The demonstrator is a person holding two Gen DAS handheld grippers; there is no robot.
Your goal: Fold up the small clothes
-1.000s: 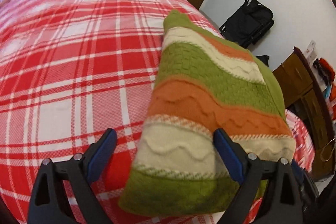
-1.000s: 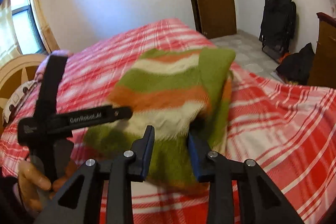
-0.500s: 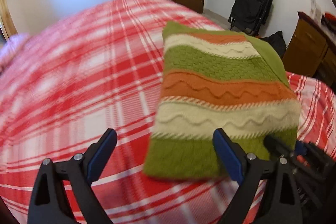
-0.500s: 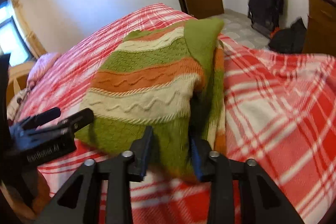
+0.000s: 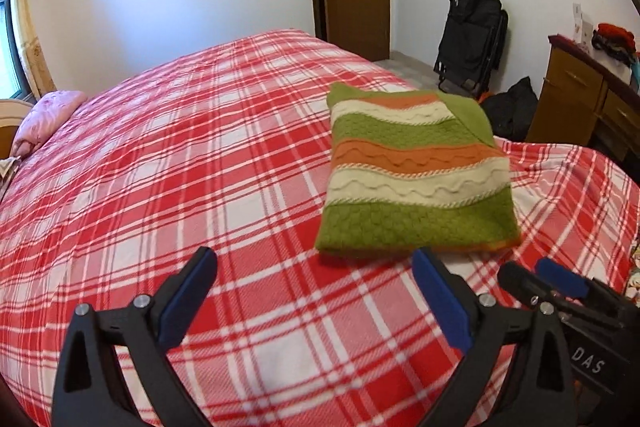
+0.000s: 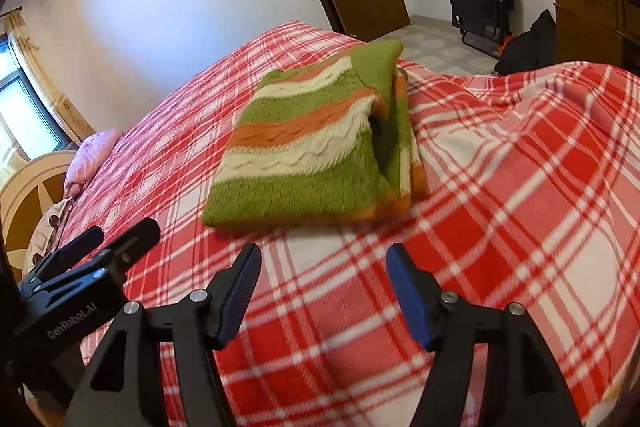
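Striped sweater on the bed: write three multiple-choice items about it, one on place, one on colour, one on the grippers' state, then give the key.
1. Where does the folded striped sweater lie?
A. on the plaid bedspread
B. on the floor
C. on the wooden dresser

2. Its stripes are:
A. blue and grey
B. green, orange and cream
C. black and white

3. The left gripper and right gripper are:
A. both clamped on the sweater
B. one clamped
C. both open, clear of it

Key: 1 A, it rests flat on the bedspread; 2 B, those bands show in both views; 3 C, only bedspread lies between the jaws.

Folded sweater [image 5: 416,183] on the bed [image 5: 200,187], pillow [image 5: 44,119] far left.
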